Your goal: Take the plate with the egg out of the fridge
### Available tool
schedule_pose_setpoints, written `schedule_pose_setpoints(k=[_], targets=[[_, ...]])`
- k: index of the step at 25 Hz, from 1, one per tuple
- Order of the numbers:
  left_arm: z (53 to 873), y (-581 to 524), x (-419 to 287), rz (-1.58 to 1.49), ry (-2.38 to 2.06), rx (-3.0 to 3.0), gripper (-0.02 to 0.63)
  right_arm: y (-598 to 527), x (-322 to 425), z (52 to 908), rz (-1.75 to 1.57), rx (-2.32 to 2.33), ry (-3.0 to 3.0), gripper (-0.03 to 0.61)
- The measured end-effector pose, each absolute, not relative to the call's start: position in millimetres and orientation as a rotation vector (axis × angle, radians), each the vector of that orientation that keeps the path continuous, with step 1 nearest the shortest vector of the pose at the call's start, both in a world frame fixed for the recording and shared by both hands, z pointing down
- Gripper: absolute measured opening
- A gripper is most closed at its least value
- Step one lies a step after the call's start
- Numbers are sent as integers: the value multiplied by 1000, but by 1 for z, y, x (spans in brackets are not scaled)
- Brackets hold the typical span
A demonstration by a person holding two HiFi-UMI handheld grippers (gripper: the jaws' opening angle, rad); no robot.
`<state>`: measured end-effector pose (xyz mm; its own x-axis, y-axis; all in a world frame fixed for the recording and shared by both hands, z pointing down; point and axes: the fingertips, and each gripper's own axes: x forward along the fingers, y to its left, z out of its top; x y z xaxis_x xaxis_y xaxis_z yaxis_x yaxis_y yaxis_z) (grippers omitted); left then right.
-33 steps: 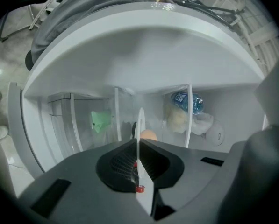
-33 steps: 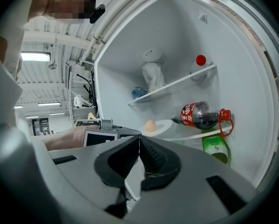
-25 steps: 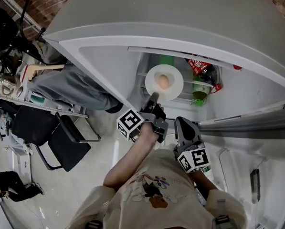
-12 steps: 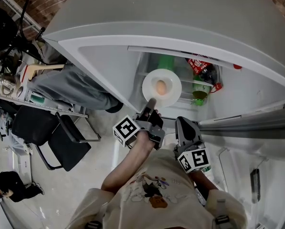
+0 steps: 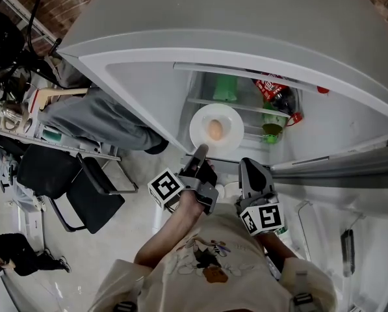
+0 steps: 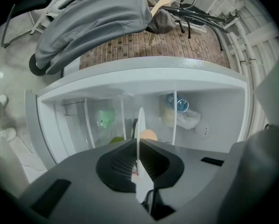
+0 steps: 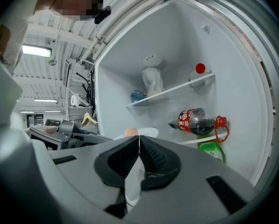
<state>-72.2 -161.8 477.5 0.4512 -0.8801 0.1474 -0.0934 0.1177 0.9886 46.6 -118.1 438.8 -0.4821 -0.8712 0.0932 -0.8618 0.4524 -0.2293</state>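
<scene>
The left gripper [image 5: 199,152] had its fingers pinching the near rim of the white plate [image 5: 231,119]. The plate was held level at the front of the open fridge [image 5: 142,83], with the egg [image 5: 214,129] at its centre. The right gripper [image 5: 249,166] sat near and to the right, fingers pressed together on nothing.

Hiding the near rim of the white round plate [image 5: 231,122] under the dark fingers [image 5: 197,157] of the left gripper [image 5: 201,149] in the head view. Showing that plate only edge-on in the left gripper view, swallowing its lower part between the fingers and covering most of the pale brown egg [image 6: 149,135]. Tucking part of the dark red-labelled plastic bottle [image 5: 276,97] under the top edge of the white fridge [image 5: 245,67]. Blurring the green object [image 5: 225,88] on the upper shelf past telling.
</scene>
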Motion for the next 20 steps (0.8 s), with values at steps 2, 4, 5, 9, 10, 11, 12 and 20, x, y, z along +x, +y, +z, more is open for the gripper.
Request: schedule_pose_setpoints(k=[2,4,5,9,10,11,12,20], targets=[[475,-158,-75,-730,-962,1343,21,-119,47,438,-373,-1588,2636,6],[471,-155,-78,-739,-962,1351,21,-119,48,437,-369,-1591,2633,6],[468,-154,-79,-753,-954,1352,21,-119,48,437,-368,-1590,2635,6],[458,-148,-80,-793,-925,1349,21,-119,48,436,-351,-1595,2652,6],[457,-146,-81,-794,-924,1351,21,-119,48,435,-346,-1598,2653,6],[455,-144,-82,-793,-924,1353,21,-120,48,435,-341,-1600,2655,6],[454,-141,-83,-792,-926,1357,21,-120,48,435,-336,-1600,2657,6],[461,-123,-89,-787,-923,1318,21,-120,44,435,-294,-1605,2695,5]])
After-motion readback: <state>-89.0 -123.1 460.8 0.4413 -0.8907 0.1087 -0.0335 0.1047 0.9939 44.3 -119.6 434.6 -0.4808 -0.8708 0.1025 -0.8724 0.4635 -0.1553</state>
